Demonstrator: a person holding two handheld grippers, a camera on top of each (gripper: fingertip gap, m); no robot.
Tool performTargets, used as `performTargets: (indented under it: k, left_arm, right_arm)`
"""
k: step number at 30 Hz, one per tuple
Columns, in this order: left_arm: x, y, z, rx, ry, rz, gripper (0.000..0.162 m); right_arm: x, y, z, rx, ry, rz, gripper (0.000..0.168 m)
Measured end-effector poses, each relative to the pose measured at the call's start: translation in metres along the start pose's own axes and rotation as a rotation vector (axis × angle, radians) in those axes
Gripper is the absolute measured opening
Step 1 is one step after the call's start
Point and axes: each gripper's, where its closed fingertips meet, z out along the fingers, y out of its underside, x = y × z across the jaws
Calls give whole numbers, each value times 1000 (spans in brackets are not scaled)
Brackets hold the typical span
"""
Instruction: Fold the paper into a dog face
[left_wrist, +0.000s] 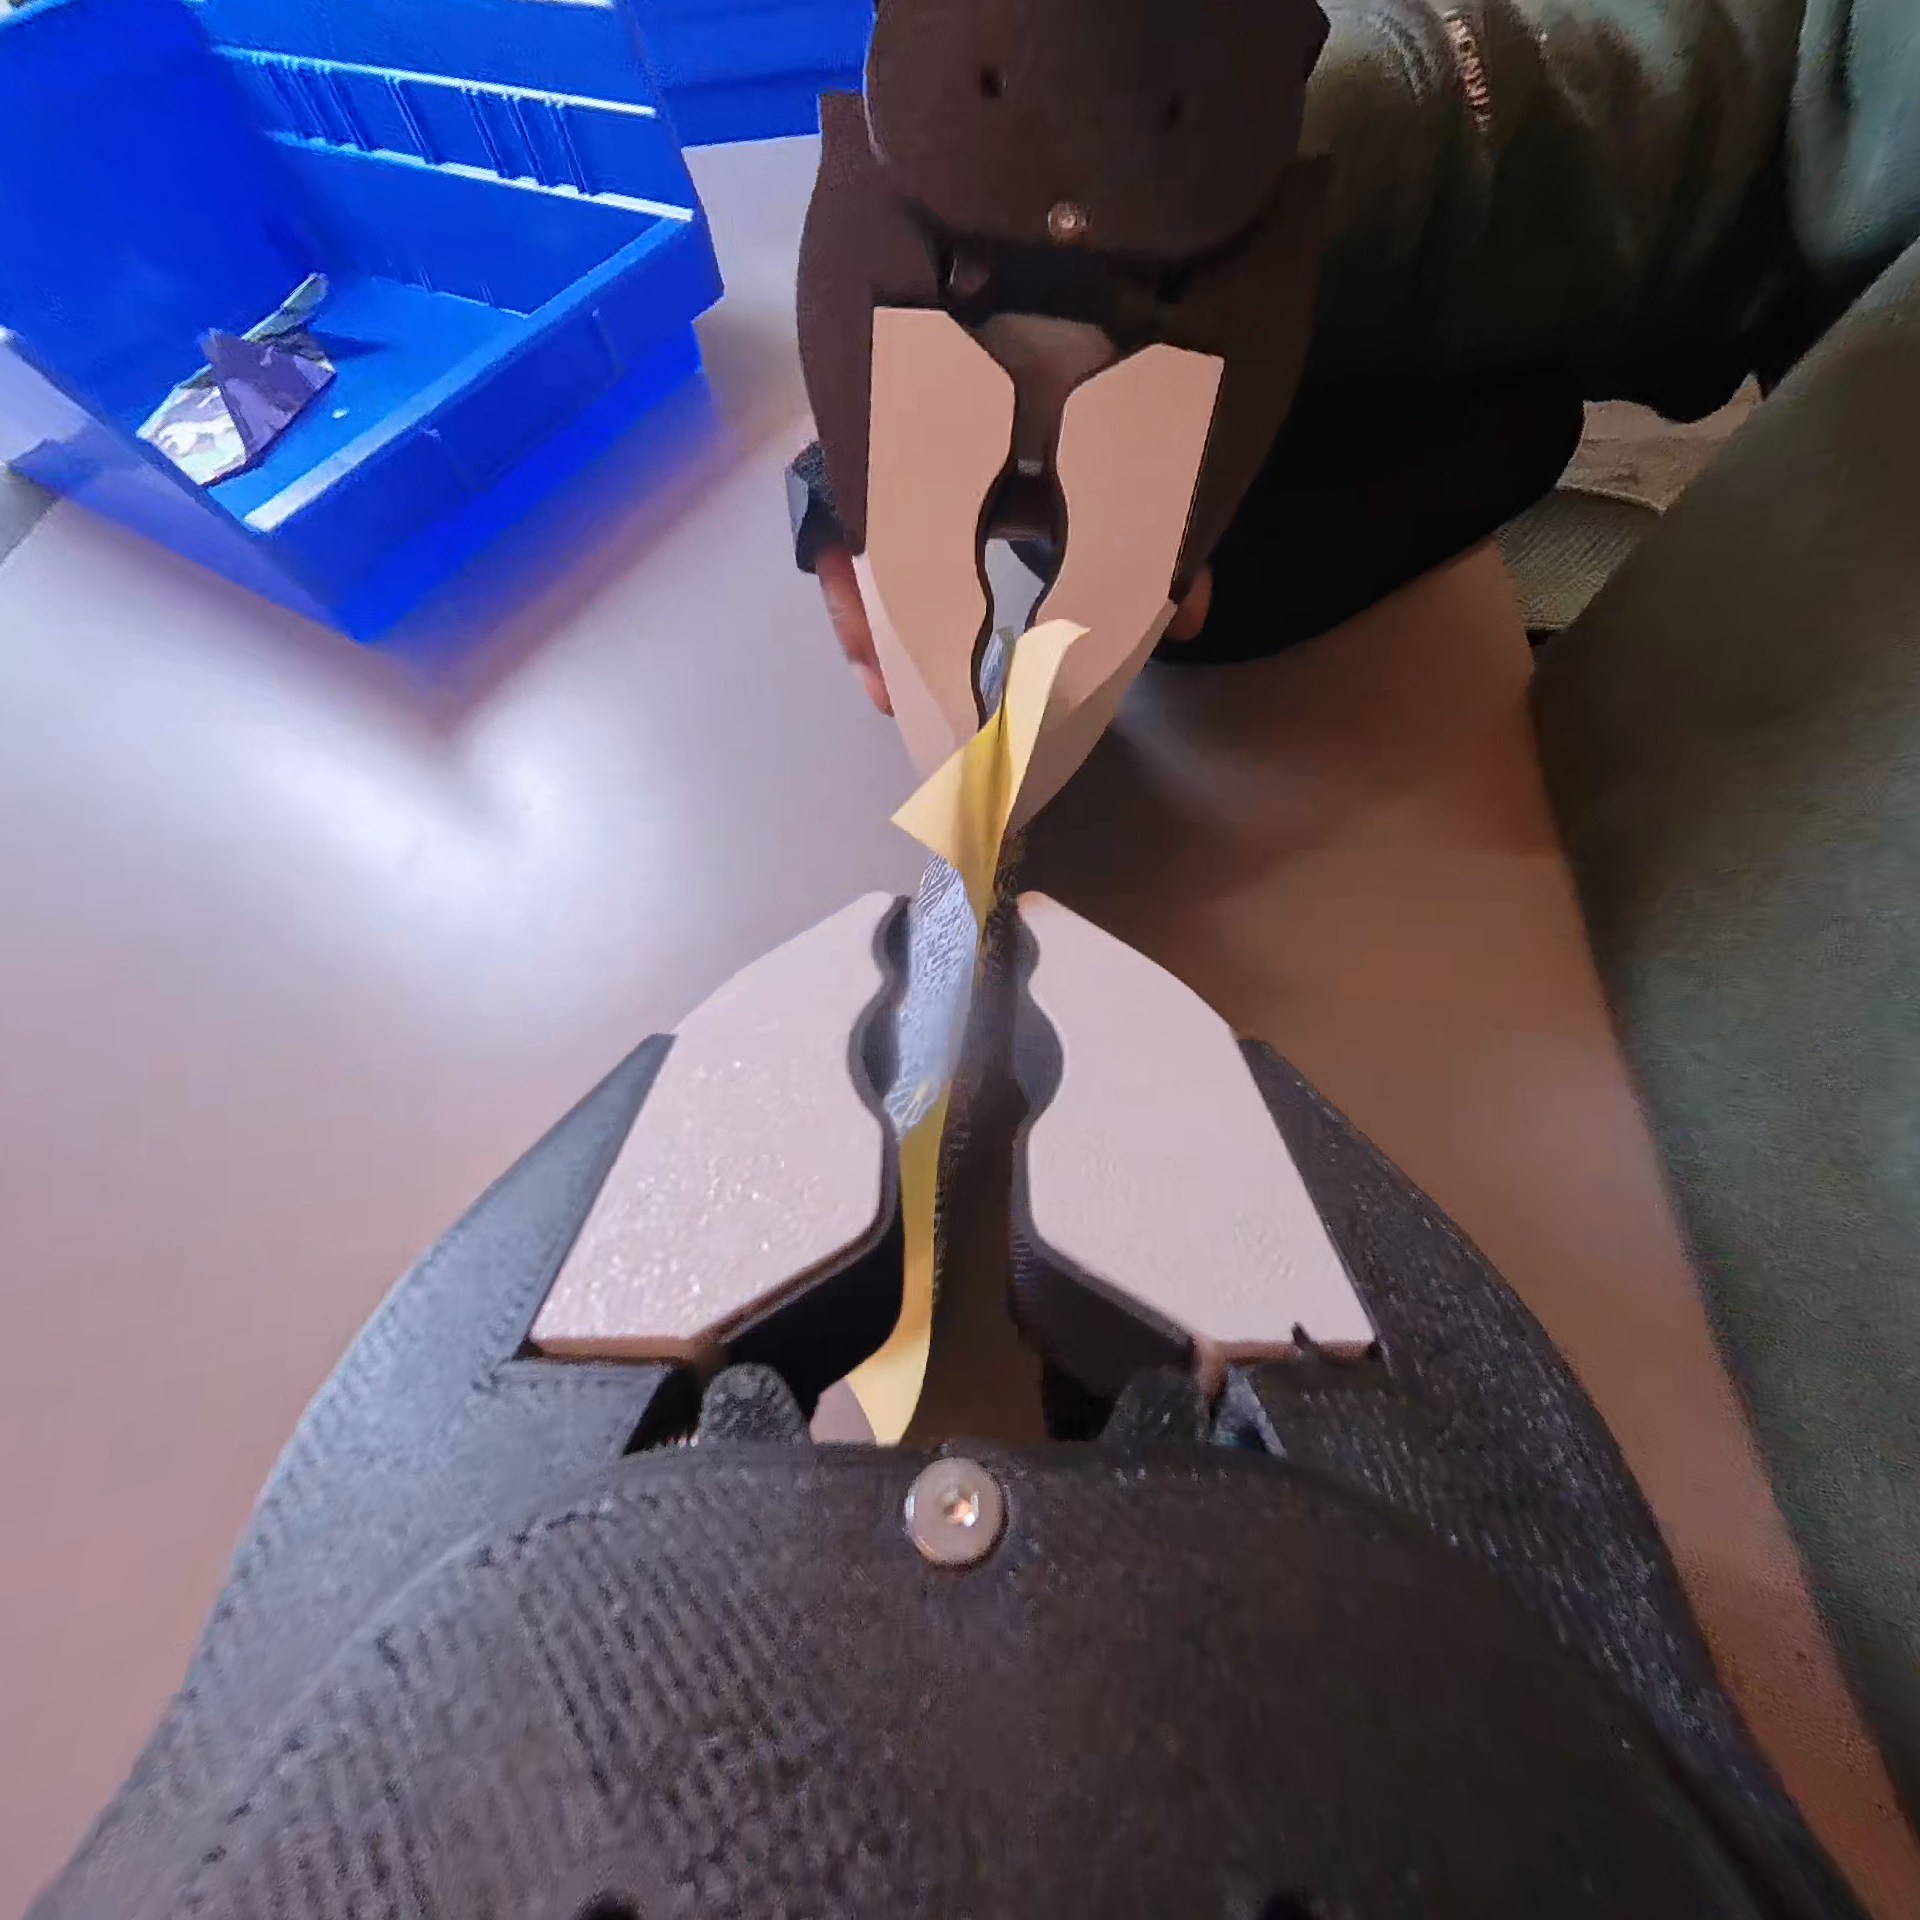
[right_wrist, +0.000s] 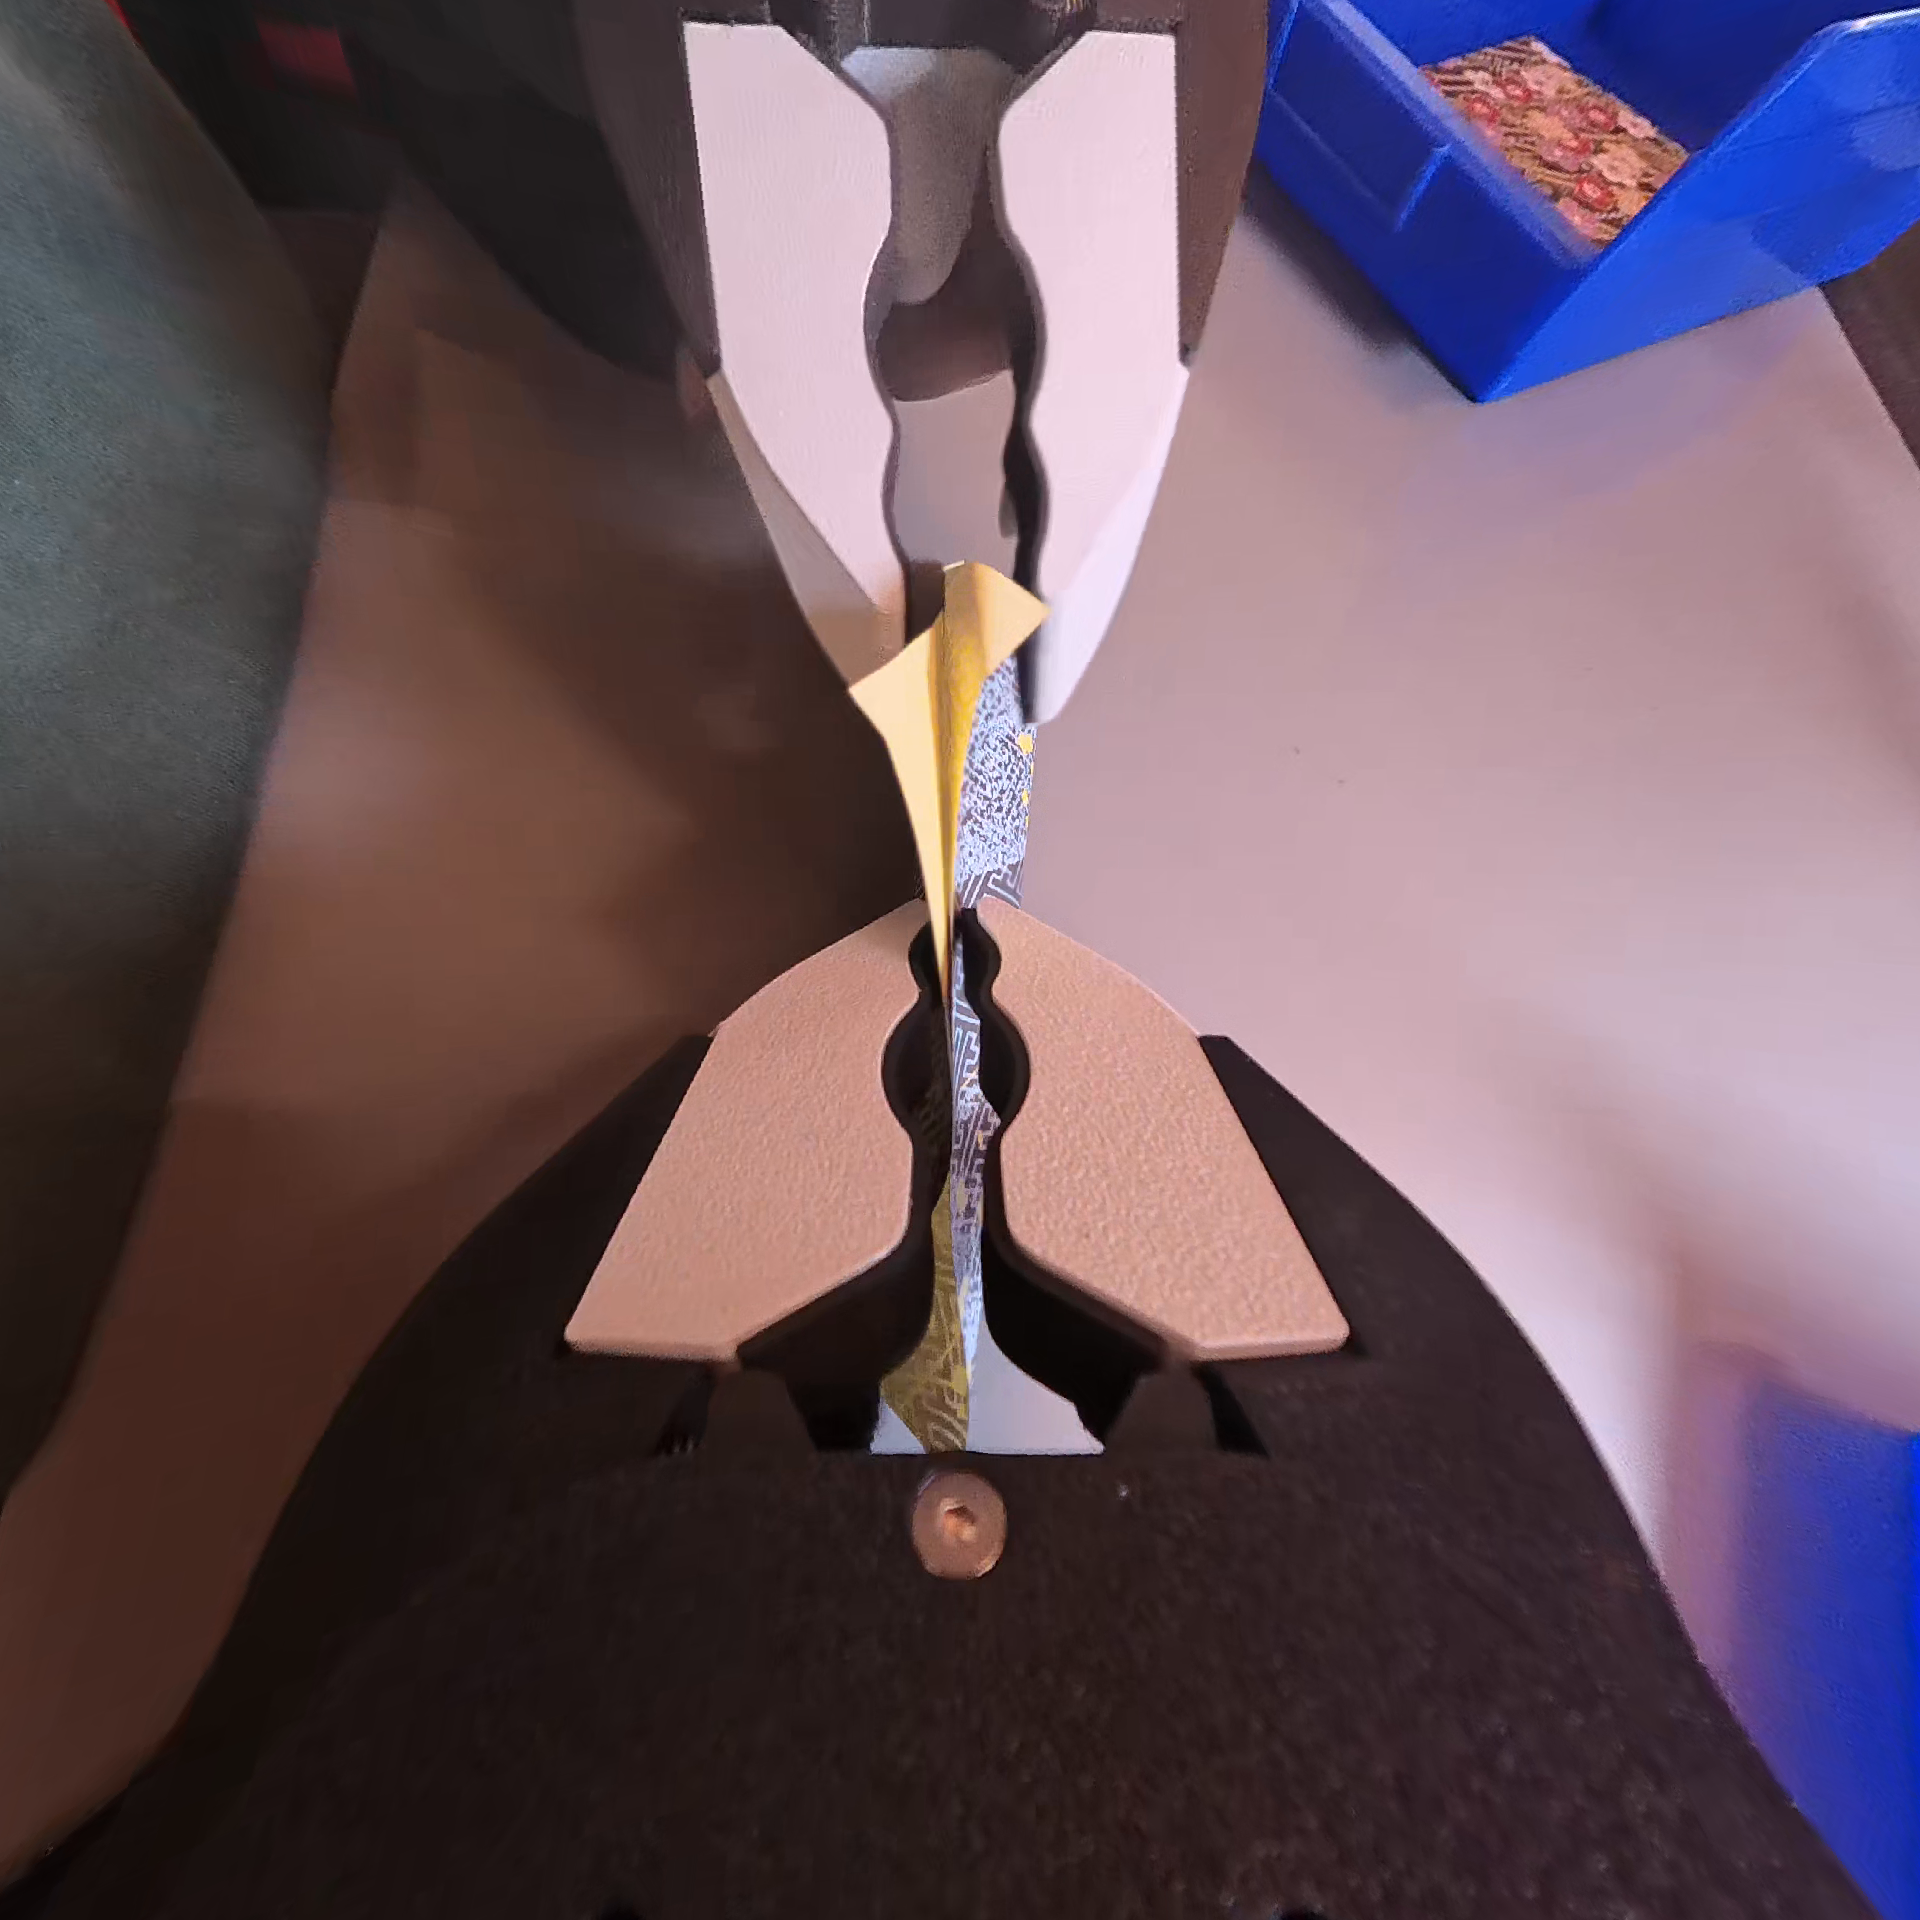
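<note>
left wrist view, left gripper (left_wrist: 961, 914) and right gripper (left_wrist: 1013, 717) fingers both pinching patterned paper (left_wrist: 951, 977), no legible writing

1. Grippers: two, the left gripper (left_wrist: 951, 914) and the right gripper (right_wrist: 951, 925).
2. Paper (left_wrist: 971, 790) held between them: one sheet.
3. Blue bins: one (left_wrist: 395, 343) in the left wrist view, one (right_wrist: 1579, 208) in the right.
4. Folded piece (left_wrist: 244, 400) in a bin: one.
5. Patterned sheets (right_wrist: 1548, 135) in a bin: one stack.
</note>
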Motion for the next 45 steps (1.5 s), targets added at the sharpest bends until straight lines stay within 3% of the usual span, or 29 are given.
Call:
performTargets:
  k: [3, 7, 12, 19, 37, 41, 45]
  left_arm:
    - [2, -7, 0, 26, 0, 32, 0]
    - [11, -13, 4, 46, 58, 13, 0]
    - [6, -5, 4, 18, 63, -7, 0]
    - [3, -4, 2, 38, 109, -100, 0]
    - [7, -9, 9, 37, 113, -114, 5]
    - [8, -9, 9, 33, 114, -81, 3]
    - [16, -13, 10, 48, 137, -25, 2]
  right_arm:
    - [-1, 0, 2, -9, -8, 7, 2]
    - [-2, -2, 5, -3, -23, 15, 3]
    - [3, -8, -10, 63, -45, 47, 18]
    - [7, -14, -20, 145, -60, 71, 1]
    - [6, -21, -6, 88, 30, -8, 0]
    - [10, -21, -6, 95, 39, 6, 18]
    - [0, -19, -2, 102, -60, 36, 20]
